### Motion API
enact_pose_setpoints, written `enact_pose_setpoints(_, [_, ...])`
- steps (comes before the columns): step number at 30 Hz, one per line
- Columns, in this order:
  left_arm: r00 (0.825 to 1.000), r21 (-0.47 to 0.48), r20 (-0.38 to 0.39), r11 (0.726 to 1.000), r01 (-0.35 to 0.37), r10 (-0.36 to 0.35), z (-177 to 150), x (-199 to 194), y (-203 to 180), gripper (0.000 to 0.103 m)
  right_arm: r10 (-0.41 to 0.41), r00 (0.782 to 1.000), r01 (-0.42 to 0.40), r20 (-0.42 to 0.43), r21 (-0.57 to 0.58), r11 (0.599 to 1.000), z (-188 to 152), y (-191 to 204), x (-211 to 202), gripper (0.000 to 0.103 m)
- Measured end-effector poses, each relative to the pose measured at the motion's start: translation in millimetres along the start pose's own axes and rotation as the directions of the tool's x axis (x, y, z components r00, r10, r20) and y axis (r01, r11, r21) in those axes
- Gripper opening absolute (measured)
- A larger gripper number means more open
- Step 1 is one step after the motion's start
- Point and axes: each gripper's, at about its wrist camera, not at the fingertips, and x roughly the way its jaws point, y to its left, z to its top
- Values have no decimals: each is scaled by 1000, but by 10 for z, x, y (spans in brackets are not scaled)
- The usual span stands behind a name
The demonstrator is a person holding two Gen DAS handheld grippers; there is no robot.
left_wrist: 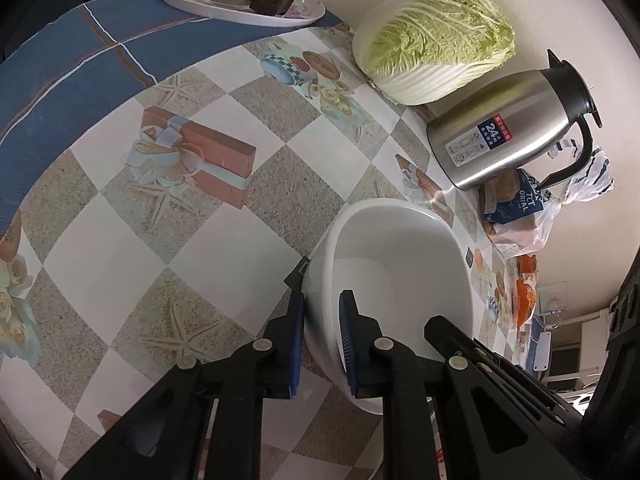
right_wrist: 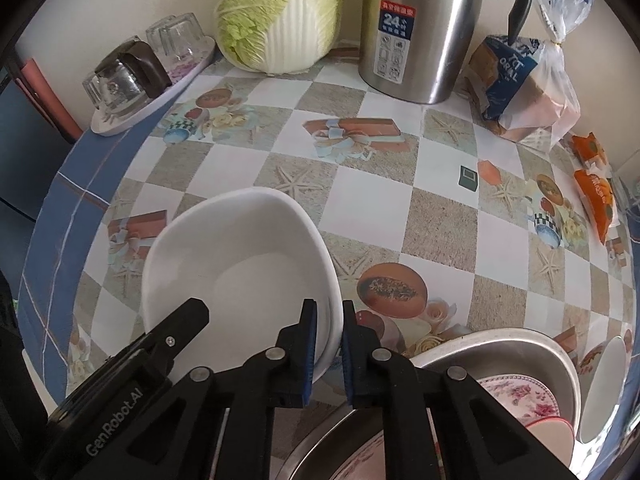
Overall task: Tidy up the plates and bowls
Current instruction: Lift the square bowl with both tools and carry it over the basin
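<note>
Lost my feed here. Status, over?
Both tools, left and right, clamped on white bowl rim. Metal basin close beside it. Nothing blocking.

Both wrist cameras look steeply down, from close above, at the white ceramic bowl [left_wrist: 400, 264] [right_wrist: 240, 264]. The left one views it from its left side, facing the steel thermos jug [left_wrist: 508, 128] beyond. The right one views it from its right side. Both share the bowl, jug [right_wrist: 420, 28] and pale green napa cabbage [left_wrist: 432, 40] [right_wrist: 280, 12].
</note>
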Motion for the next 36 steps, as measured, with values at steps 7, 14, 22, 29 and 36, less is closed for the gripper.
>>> enact_pose_setpoints(7, [1000, 24, 19, 1000, 13, -13, 6, -178, -43, 18, 8, 999, -8, 36, -13, 1000, -5, 58, -221, 13])
enact_pose_setpoints(14, [996, 41, 82, 999, 29, -33, -29, -460, -140, 18, 35, 996, -33, 83, -14, 999, -65, 33, -460, 13])
enact_pose_setpoints(22, [989, 101, 138, 994, 34, -48, -135, -714, -374, 18, 63, 988, -66, 142, 21, 998, -206, -117, -738, 14])
enact_pose_setpoints(29, [983, 179, 174, 983, 33, -65, -270, -925, -571, 18, 79, 975, -89, 208, 39, 995, -398, -248, -1034, 15])
enact_pose_setpoints(36, [973, 263, 215, 964, 30, -89, -424, -1138, -812, 18, 103, 957, -128, 270, 76, 989, -589, -439, -1275, 16])
